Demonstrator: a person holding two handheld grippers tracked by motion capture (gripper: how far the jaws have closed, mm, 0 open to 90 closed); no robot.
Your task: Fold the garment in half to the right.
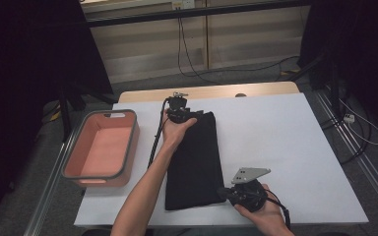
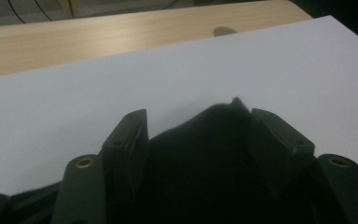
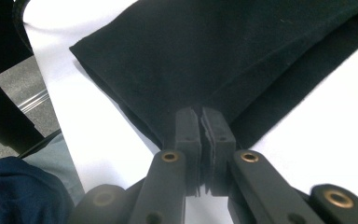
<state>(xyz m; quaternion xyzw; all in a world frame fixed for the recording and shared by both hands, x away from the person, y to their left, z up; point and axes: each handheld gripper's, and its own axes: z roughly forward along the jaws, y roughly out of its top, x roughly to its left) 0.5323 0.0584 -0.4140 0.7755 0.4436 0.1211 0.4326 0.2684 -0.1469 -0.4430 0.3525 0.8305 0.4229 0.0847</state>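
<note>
White table (image 1: pixel 275 147) is bearing a black cloth (image 1: pixel 194 162), the right gripper (image 1: pixel 225 192) pinching its near corner and the left gripper (image 1: pixel 181 114) straddling its far edge, jaws spread.

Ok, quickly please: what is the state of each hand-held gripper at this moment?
Left hand-held gripper: open, jaws apart on either side of a raised fold of the black cloth.
Right hand-held gripper: closed, pinching the cloth's edge.

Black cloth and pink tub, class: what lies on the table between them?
In the high view, a strip of bare white table separates the black cloth from the pink tub, crossed by the left claw's black cable.
</note>
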